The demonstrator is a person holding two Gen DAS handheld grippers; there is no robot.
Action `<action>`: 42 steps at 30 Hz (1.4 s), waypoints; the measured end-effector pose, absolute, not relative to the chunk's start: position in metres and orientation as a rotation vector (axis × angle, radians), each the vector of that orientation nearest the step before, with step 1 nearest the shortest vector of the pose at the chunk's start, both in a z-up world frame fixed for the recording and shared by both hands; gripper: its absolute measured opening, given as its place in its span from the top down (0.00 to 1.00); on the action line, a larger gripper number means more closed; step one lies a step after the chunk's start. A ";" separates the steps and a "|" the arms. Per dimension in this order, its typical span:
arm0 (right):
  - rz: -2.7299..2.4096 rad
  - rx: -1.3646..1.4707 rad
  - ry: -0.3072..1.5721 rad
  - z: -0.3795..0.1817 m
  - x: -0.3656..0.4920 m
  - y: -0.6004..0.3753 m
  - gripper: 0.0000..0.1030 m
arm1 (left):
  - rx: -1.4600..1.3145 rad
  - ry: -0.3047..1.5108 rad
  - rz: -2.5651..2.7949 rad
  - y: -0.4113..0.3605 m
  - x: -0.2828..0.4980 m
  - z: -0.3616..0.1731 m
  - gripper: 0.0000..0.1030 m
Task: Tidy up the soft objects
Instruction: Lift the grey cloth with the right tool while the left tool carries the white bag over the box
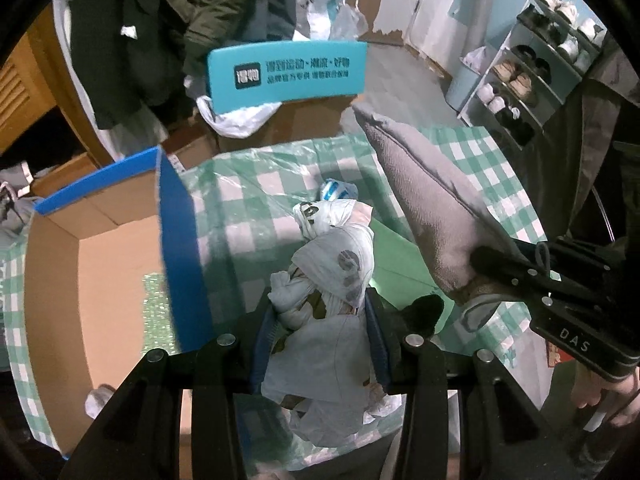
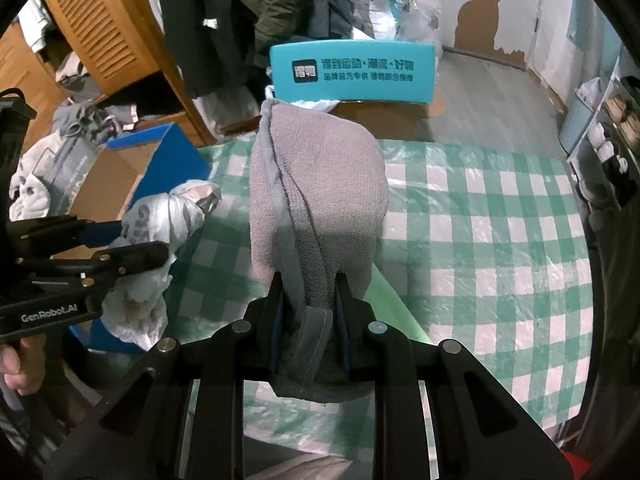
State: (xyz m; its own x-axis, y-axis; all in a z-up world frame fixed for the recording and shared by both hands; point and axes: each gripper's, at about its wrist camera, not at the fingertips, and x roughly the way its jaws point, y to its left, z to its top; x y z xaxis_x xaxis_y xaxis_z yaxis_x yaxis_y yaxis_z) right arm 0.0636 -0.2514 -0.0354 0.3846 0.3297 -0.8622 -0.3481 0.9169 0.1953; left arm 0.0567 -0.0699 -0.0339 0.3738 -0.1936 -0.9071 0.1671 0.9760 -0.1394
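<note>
My left gripper (image 1: 320, 312) is shut on a white crumpled plastic bag bundle (image 1: 340, 264) and holds it above the green checked tablecloth (image 1: 264, 184), just right of the open cardboard box (image 1: 104, 256) with the blue rim. The bundle also shows in the right wrist view (image 2: 160, 216), in the left gripper (image 2: 120, 264). My right gripper (image 2: 310, 300) is shut on a grey folded cloth (image 2: 320, 184) and holds it upright above the table. The cloth also shows in the left wrist view (image 1: 432, 208), in the right gripper (image 1: 520, 272).
A teal sign (image 1: 286, 74) stands on cardboard boxes behind the table. Dark coats (image 1: 152, 24) hang at the back left. A shoe rack (image 1: 532, 76) stands at the right. A small blue-white item (image 1: 334, 190) lies on the tablecloth. A green sheet (image 1: 400, 256) lies under the cloth.
</note>
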 end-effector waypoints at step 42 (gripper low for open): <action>0.639 -0.165 1.060 0.001 0.053 -0.096 0.81 | -0.167 1.033 0.014 0.089 0.006 0.002 0.59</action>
